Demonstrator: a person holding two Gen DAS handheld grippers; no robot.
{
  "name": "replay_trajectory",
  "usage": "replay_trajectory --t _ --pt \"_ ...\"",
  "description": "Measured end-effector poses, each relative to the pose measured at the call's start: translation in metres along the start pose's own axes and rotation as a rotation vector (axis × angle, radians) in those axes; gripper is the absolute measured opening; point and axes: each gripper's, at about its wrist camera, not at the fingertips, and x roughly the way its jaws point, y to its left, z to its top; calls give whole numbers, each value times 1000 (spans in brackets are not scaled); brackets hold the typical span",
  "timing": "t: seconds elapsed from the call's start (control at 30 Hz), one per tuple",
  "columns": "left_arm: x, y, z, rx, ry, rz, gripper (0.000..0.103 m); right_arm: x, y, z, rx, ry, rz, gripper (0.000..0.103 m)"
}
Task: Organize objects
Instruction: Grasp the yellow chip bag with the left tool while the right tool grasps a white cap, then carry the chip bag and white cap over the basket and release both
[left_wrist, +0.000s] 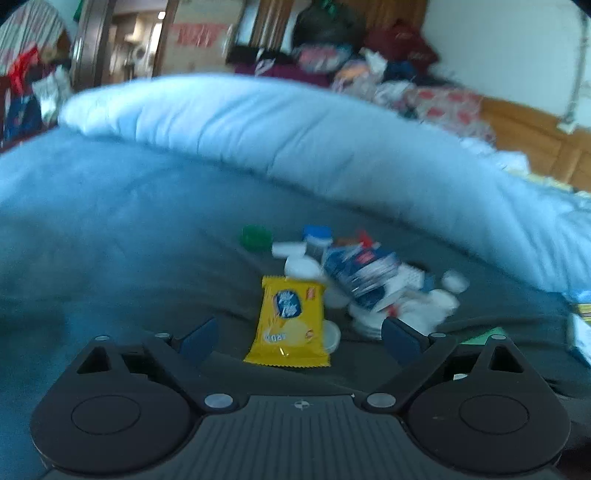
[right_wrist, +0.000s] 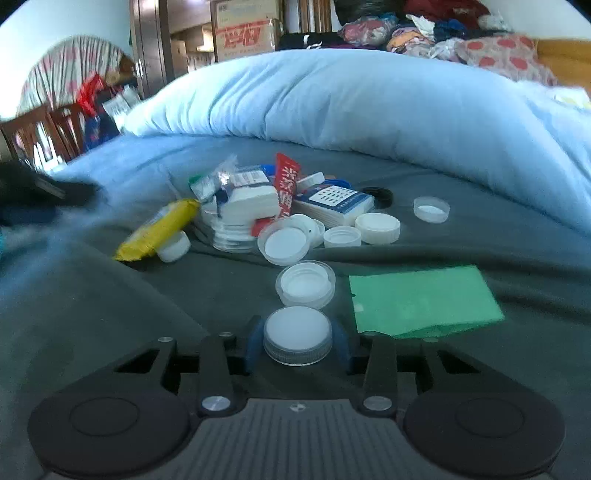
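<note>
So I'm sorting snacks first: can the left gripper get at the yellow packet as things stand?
Probably yes. The left gripper is open, and the yellow packet lies flat on the grey blanket straight ahead between its fingers, nothing on top; a white cap sits beside it.

The left wrist view is smeared, so the print on the yellow packet ahead of the left hand-held gripper cannot be read. The white lids past its right finger melt into one blur. The green sheet shows only a sliver behind that finger. In the right wrist view, a dark smear far to the left is perhaps the other tool, cut off by the edge.
</note>
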Motion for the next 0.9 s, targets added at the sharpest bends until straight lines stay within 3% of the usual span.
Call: replay_trajectory --t 0.13,0.17,0.2,0.27,0.43,0.63,0.8,0.9 --pt "42 3 -4 -30 -6 41 88 -5 -6 0 26 -11 35 43" --pt "50 3 -3 -34 4 60 77 -5 -7 1 33 -13 39 43" --pt "55 3 -3 -34 21 68 61 -5 -8 1 38 -17 44 43" --pt "63 0 -4 -7 47 101 50 -4 -8 1 45 -21 49 43" --pt "42 -2 1 -11 2 90 48 -15 -7 7 49 -62 61 43" --pt "-60 -2 38 -35 -172 129 48 -54 25 53 -18 -184 120 43" --pt "-165 43 73 -83 -327 321 48 -86 93 111 -118 -278 279 43" --pt "-216 85 83 -128 -373 450 48 -100 148 143 -184 -306 398 43"
